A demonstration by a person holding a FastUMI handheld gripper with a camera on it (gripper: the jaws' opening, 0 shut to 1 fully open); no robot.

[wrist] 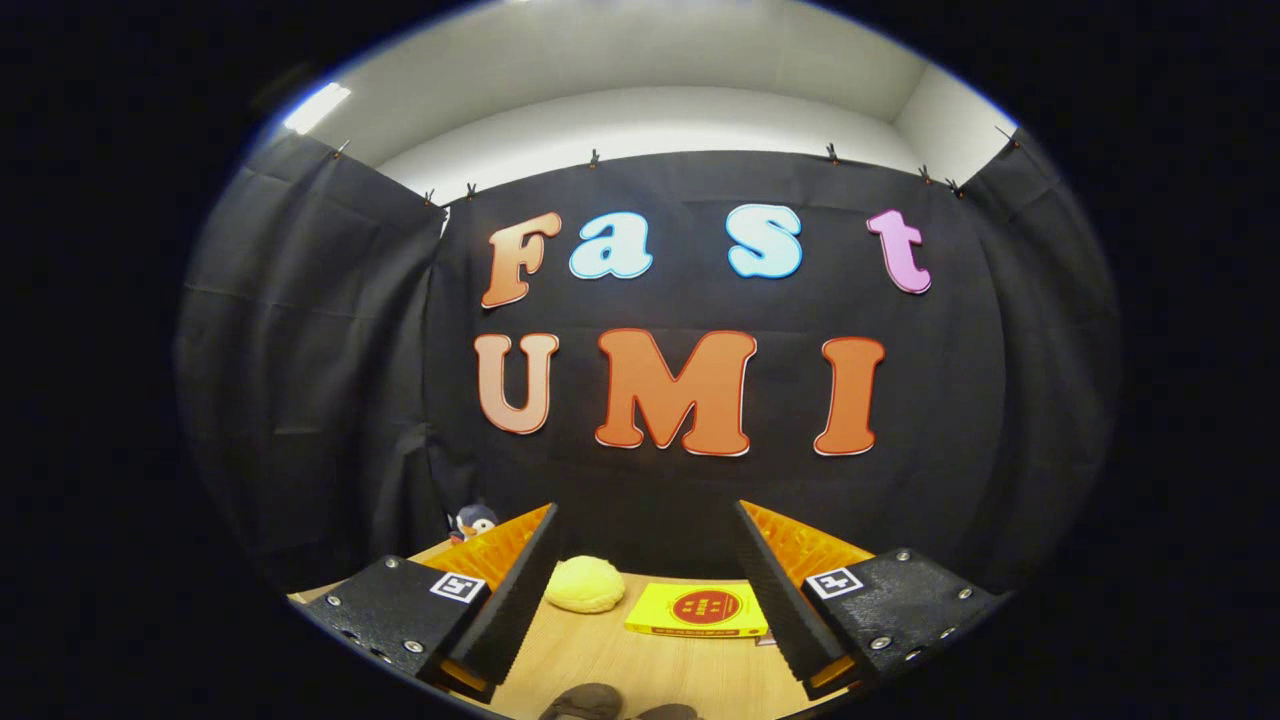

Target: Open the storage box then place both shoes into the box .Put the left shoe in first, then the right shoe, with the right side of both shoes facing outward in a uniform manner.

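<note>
Gripper view: tool [648, 560] spread wide, grasping nothing, above desk [610, 665]. Shoes [585, 703], dark tops barely visible, low between fingers, close under tool. Beyond fingers: yellow bun [585, 584], yellow box [698, 610]. Plush toy [472, 521] far left.

Pale wood grain on the tabletop [600, 660]. Soft yellow on the rounded lump [585, 584] just ahead of the gripper [648, 585]. Bright yellow with a red round mark on the flat box [697, 610] beside it. Dull brown-grey on the shoes [585, 702] below the fingers. Dark blue and white on the small plush toy [472, 520] beyond the left finger.
</note>
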